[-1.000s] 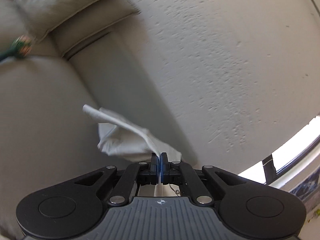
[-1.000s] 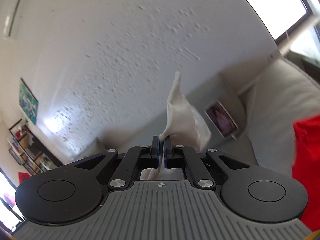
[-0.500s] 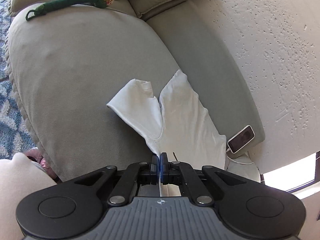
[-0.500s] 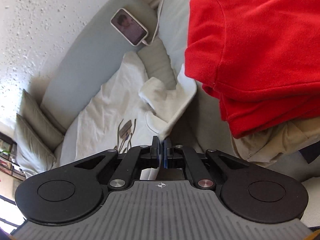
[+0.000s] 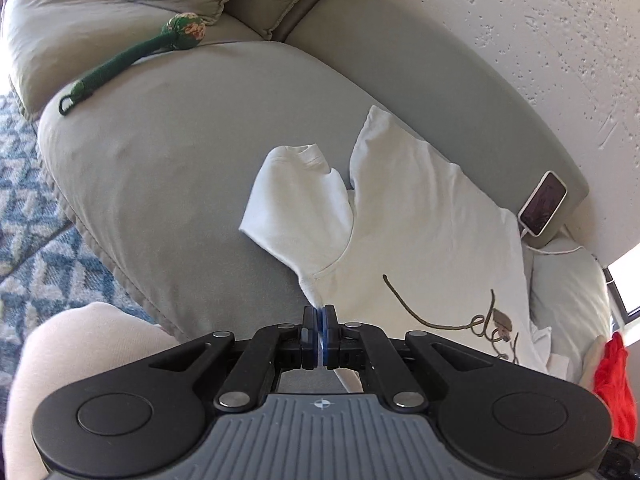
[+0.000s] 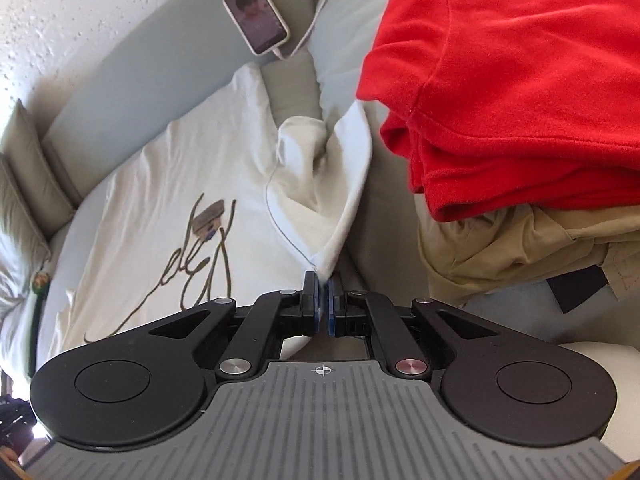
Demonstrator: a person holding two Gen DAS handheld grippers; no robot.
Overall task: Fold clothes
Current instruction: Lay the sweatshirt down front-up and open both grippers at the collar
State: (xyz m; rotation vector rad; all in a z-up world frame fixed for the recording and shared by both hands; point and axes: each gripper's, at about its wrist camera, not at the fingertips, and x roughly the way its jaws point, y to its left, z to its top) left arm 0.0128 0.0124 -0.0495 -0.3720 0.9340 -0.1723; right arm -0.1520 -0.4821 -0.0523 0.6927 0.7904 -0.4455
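Both claws, the left gripper [image 5: 319,312] and right gripper [image 6: 321,280], are pinched tight on the near shoulders of the white T-shirt [image 5: 424,216] spread across the grey sofa seat [image 5: 168,168], so I'd keep tension even, smoothing toward the far phone [image 6: 256,16].

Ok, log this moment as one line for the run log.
phase: laying shirt flat | left gripper: shut on white T-shirt | right gripper: shut on white T-shirt | surface: sofa | nearby: red garment
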